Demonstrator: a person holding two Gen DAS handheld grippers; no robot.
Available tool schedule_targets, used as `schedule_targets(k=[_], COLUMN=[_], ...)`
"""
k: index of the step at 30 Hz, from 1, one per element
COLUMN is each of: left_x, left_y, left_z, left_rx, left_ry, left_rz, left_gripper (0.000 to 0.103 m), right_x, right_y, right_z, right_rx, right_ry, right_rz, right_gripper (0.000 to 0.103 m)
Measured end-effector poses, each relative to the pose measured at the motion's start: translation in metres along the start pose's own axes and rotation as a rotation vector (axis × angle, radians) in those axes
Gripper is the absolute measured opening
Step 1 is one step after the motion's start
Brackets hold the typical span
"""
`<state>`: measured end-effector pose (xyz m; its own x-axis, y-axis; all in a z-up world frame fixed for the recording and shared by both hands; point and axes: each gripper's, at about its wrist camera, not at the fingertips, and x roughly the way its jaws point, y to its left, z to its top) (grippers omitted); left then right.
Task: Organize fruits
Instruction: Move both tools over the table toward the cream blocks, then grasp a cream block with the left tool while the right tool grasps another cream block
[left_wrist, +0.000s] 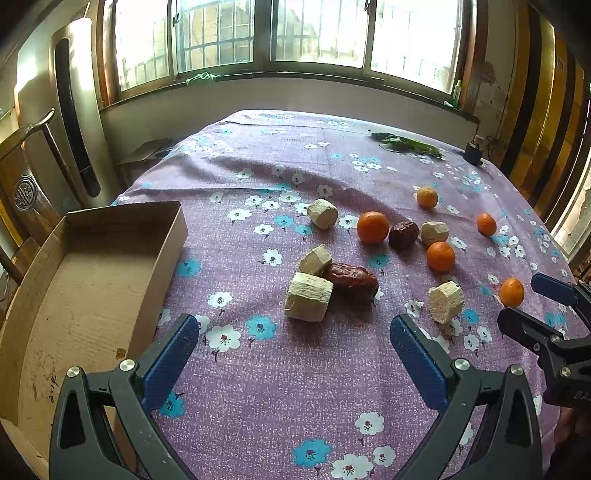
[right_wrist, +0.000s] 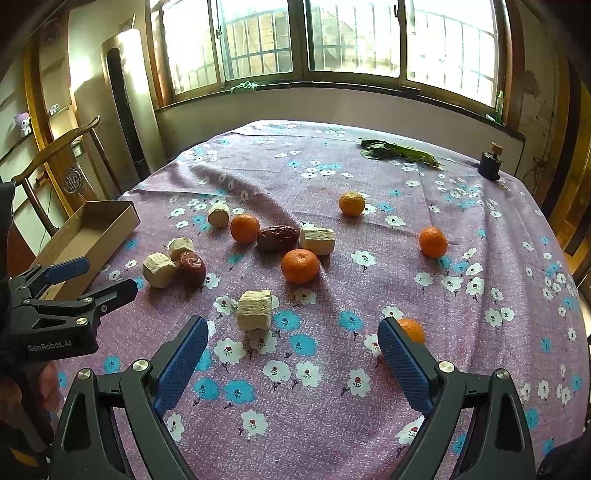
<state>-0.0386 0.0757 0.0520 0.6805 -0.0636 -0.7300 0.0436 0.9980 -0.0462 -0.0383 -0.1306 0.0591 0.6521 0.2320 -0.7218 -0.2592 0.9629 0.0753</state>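
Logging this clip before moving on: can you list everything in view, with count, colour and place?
Oranges: five, orange, scattered over the middle and right of the table.
Sugarcane pieces: five, pale beige, spread left to centre.
Red dates: two, dark red-brown, each beside a sugarcane piece.
Cardboard box: one, brown, open, nothing inside, at the table's left edge.
Leafy greens: one bunch, green, far side of the table.
Small dark bottle: one, far right corner.
Tablecloth: purple with flowers, covering the table.
Wooden chair: one, left of the table.
Left gripper: open, nothing held.
Right gripper: open, nothing held.
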Motion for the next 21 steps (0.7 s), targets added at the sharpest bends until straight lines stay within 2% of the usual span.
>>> schedule_targets(k=[4, 18, 21], left_x=[0.004, 0.03, 0.037], left_y=[0.001, 0.001, -0.002], left_z=[0.001, 0.003, 0.003], left_rx=[0.011, 0.11, 0.126], left_ry=[0.005, 0.07, 0.085], left_rz=[-0.004, -0.02, -0.025], left_gripper=[0.103, 0.103, 0.099], right_x=[0.003, 0.022, 0.027], right_y=[0.001, 0.005, 0.006], right_z=[0.0, 0.0, 0.0], right_rx=[-0.007, -0.028, -0.037], right_ry=[0.007, 0.063, 0.076], right_rz=[0.004, 0.055, 0.067], right_gripper=[0.095, 0.078, 0.074])
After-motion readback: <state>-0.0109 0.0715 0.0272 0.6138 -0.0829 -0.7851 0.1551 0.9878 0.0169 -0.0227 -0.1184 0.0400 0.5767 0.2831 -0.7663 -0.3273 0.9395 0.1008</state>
